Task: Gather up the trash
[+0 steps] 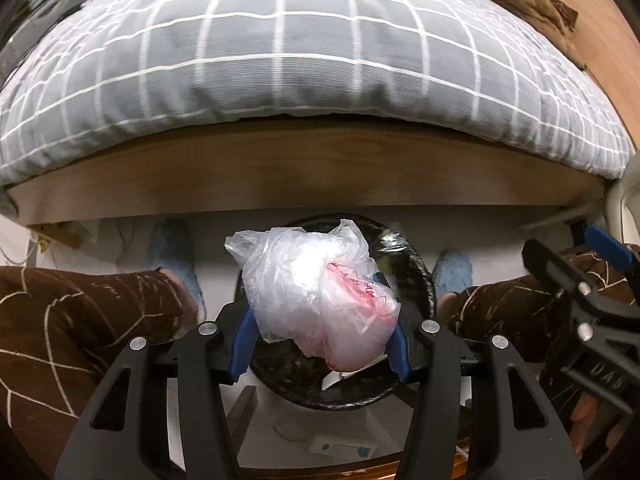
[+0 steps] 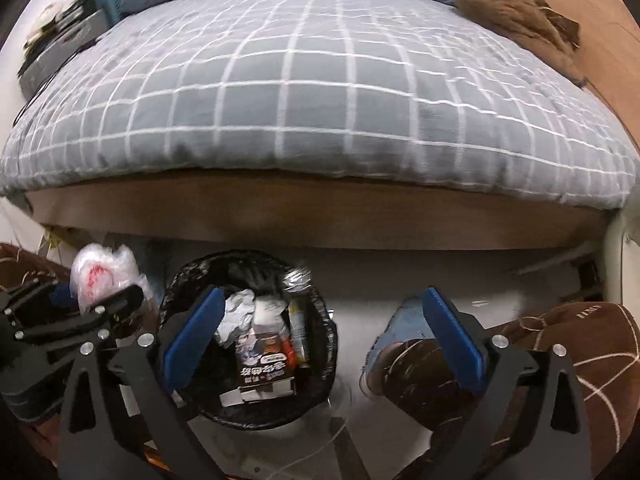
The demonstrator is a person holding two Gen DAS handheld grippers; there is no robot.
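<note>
My left gripper (image 1: 320, 344) is shut on a crumpled clear plastic bag (image 1: 316, 296) with red print and holds it above a round black-lined trash bin (image 1: 416, 276) on the floor. The right wrist view shows the same bag (image 2: 100, 276) in the left gripper, to the left of the bin (image 2: 324, 344). The bin holds crumpled paper (image 2: 238, 310), a carton (image 2: 264, 364) and other wrappers. My right gripper (image 2: 324, 344) is open and empty above the bin's right side; it also shows at the right edge of the left wrist view (image 1: 592, 280).
A bed with a grey checked quilt (image 1: 304, 60) on a wooden frame (image 1: 312, 176) stands just behind the bin. A brown garment (image 2: 516, 12) lies at the bed's far right. The person's legs in brown trousers (image 1: 80, 320) and blue slippers (image 1: 454, 272) flank the bin.
</note>
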